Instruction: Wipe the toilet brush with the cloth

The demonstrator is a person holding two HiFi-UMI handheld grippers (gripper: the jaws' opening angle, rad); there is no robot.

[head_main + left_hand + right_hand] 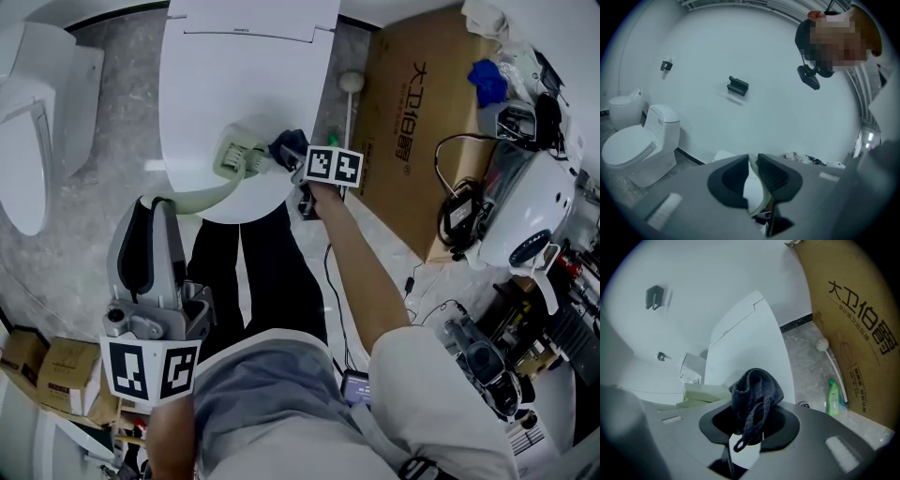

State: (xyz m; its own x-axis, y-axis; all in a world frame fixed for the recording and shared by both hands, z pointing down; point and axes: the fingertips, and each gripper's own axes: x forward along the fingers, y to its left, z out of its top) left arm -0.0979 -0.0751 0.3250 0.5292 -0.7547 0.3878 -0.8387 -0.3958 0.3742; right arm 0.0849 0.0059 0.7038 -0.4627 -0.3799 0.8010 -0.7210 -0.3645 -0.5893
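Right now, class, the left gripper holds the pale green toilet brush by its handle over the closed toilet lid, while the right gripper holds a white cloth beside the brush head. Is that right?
Not quite: the cloth in the right gripper is dark, not white; the right gripper view shows it. The left gripper does hold the toilet brush over the toilet lid.
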